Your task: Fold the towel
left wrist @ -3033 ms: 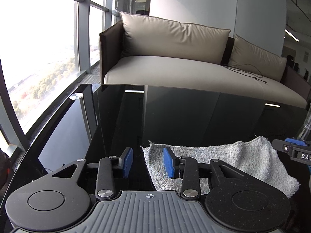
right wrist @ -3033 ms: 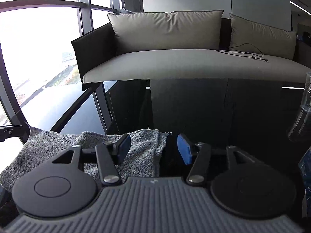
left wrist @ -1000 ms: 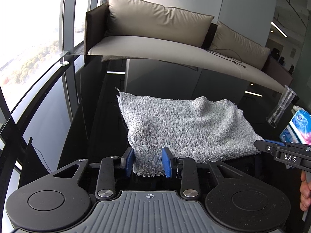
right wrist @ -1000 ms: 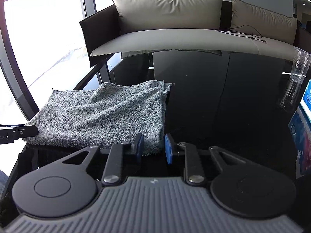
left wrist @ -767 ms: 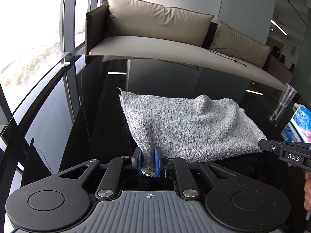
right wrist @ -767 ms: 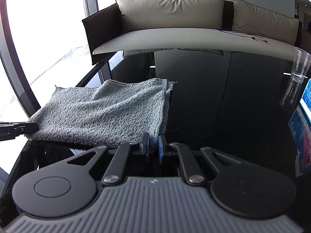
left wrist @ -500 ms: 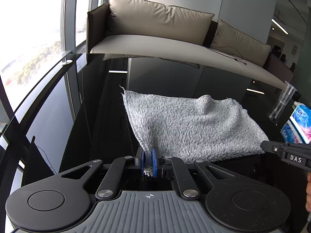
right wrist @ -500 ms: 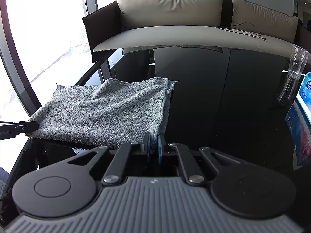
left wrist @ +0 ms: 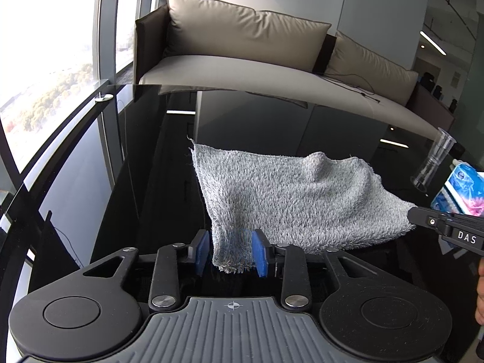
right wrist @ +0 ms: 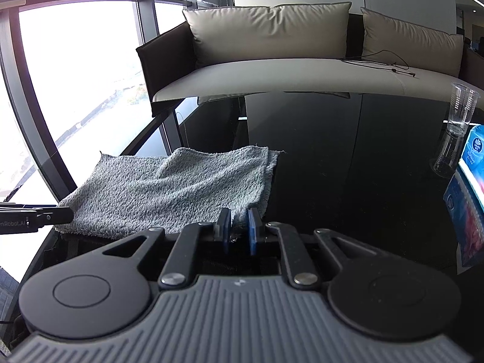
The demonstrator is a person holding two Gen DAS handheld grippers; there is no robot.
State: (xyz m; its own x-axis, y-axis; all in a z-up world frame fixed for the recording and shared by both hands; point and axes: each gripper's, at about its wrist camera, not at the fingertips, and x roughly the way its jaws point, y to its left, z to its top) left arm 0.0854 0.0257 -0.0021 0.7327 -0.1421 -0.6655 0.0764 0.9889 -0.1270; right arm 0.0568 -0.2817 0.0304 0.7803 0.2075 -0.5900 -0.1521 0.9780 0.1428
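A grey terry towel (left wrist: 290,193) lies folded on the black glass table (left wrist: 145,163). My left gripper (left wrist: 231,252) is open, its blue pads either side of the towel's near left corner, which hangs loose between them. In the right wrist view the towel (right wrist: 181,187) spreads to the left. My right gripper (right wrist: 237,233) has its blue pads a small gap apart around the towel's near right corner. The right gripper's tip (left wrist: 438,227) shows at the towel's right edge in the left wrist view.
Stacked clear plastic cups (right wrist: 461,109) and a blue tissue pack (right wrist: 472,163) stand at the table's right. A beige sofa (right wrist: 272,48) sits beyond the table. Windows run along the left. The table's edge is close on the left.
Both grippers shut on the towel's near corners about half a second ago. Now the left has opened wide and let its corner go, and the right has parted slightly.
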